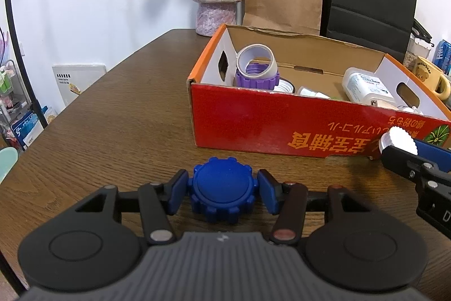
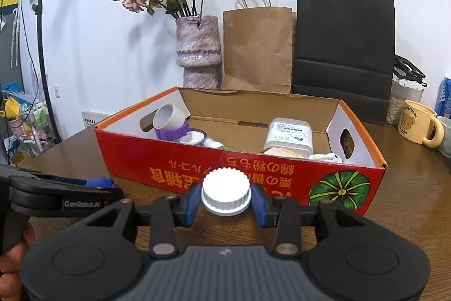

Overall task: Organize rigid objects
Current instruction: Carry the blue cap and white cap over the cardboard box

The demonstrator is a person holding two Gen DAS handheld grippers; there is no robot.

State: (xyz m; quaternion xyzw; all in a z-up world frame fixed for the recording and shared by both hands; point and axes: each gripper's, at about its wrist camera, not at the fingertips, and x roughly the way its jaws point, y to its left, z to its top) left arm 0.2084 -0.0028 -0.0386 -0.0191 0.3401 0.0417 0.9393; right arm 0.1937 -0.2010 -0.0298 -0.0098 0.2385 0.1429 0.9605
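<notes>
**Two caps gripped in front of the red box**

Right now we are holding a cap in each tool. Our left gripper (image 1: 224, 193) is pinching a blue toothed cap (image 1: 222, 192) between its blue pads (image 1: 178, 193), low over the wooden table (image 1: 112, 117), near the front wall of the red cardboard box (image 1: 253, 117). Our right gripper (image 2: 225, 198) is clamping a white ribbed cap (image 2: 225, 192) from both sides, just in front of that box's printed wall (image 2: 197, 162); from the left wrist view this white cap (image 1: 398, 141) is showing at the right edge, close to the box's lower corner.

Inside the box we are seeing a white tube seated in a purple ring (image 2: 172, 131), a white bottle with a label (image 2: 289, 136) and several smaller white pieces. Behind the box a mottled pink vase (image 2: 197, 47), a brown paper bag (image 2: 258, 47) and a black paper bag (image 2: 344, 47) are standing against the wall, and a yellow bear mug (image 2: 417, 126) is sitting off to the right.
</notes>
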